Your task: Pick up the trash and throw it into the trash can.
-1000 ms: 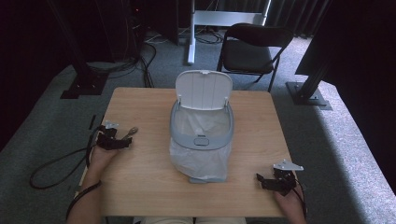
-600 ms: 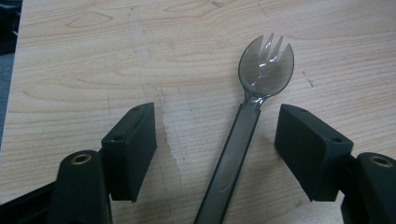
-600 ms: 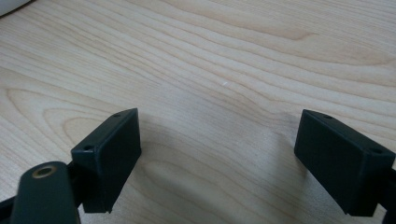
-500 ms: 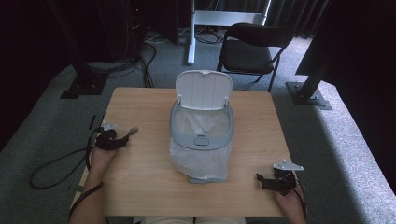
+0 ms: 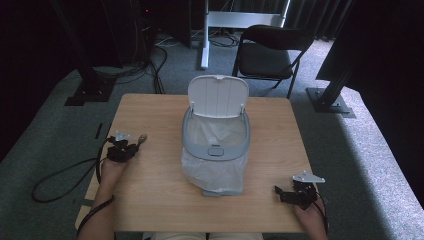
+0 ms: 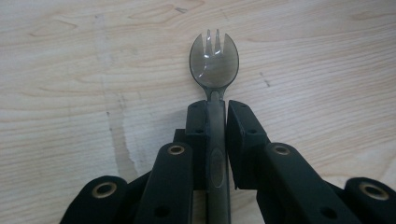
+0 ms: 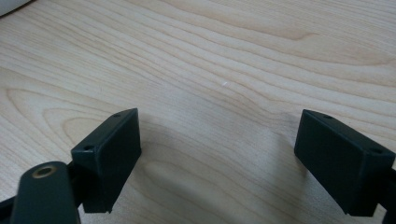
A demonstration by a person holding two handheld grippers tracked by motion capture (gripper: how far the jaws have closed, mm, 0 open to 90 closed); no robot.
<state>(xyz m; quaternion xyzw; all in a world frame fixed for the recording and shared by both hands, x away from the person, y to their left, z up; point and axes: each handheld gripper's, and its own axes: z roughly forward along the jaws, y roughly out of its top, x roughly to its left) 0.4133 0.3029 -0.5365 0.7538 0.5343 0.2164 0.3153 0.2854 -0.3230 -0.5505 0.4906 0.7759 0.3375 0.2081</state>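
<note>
A: Your left gripper (image 6: 215,122) has just been closing, and now its pads pinch the handle of the smoky clear plastic spork (image 6: 214,63). The bowl and tines stick out past the jaw tips, low over the worktop (image 6: 93,70).

B: From above, where does that put you?

A: Your left gripper (image 5: 121,148) sits near the worktop's (image 5: 150,200) left edge, and the spork's (image 5: 142,137) head pokes out toward the bin. A second ago those jaws stood wide; now they're nearly together on the handle.

B: And your right hand?

A: Your right gripper (image 7: 219,158) is wide open, holding nothing, just bare wood grain between the jaws. From above, your right gripper (image 5: 294,192) rests at the near right corner, same spot as before.

B: Any writing?

A: The grey bin (image 5: 216,145), lid (image 5: 218,95) up and lined with a clear bag (image 5: 215,170), has a small mark on its front rim, too small to read.
</note>
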